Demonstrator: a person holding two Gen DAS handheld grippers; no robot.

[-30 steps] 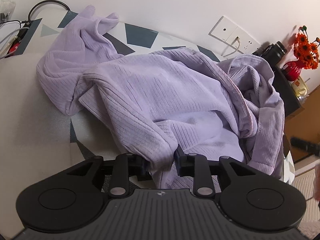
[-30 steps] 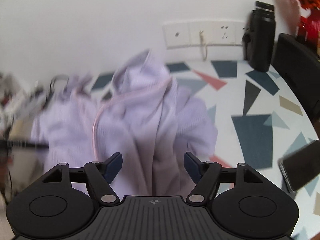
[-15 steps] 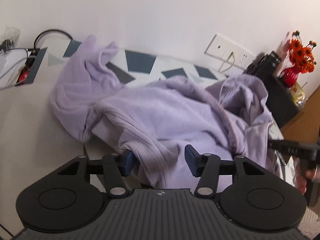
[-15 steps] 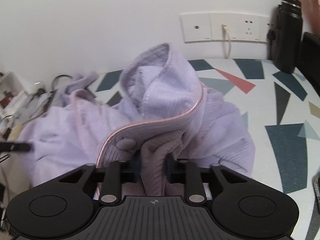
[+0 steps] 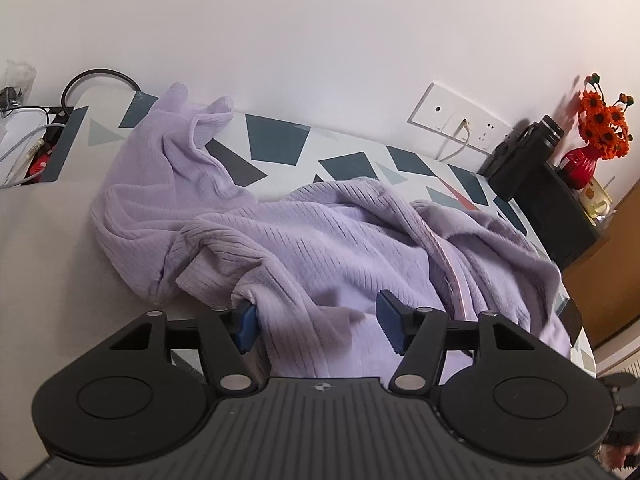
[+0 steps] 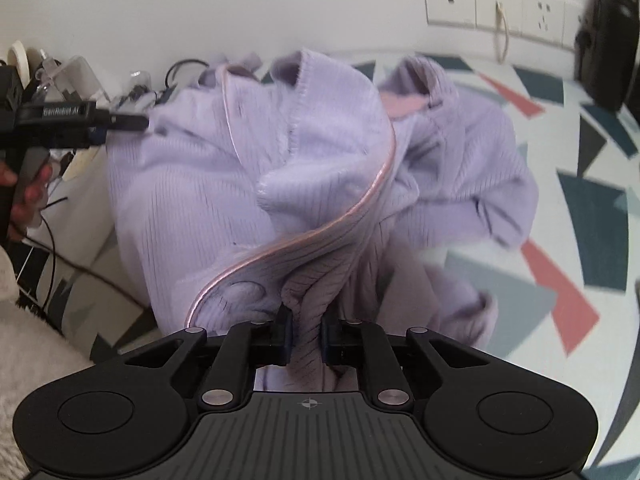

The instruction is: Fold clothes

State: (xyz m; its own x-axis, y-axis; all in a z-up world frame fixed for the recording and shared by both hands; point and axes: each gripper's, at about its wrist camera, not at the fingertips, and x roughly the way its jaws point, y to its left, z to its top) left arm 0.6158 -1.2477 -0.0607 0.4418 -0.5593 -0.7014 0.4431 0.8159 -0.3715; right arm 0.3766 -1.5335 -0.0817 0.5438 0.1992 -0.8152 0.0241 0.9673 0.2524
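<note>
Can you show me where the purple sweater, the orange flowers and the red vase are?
purple sweater (image 5: 320, 248): left wrist view, on its ribbed middle.
orange flowers (image 5: 604, 124): left wrist view, on the blooms.
red vase (image 5: 580, 162): left wrist view, on its round belly.

My right gripper (image 6: 306, 334) hides the fold it pinches in the lilac garment (image 6: 320, 168). The garment's far edges blur. The black flask (image 6: 608, 40) is cut off, possibly a bottle.

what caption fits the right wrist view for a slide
Right tongs shut on a bunched fold of the crumpled lilac garment over the patterned table.
</note>
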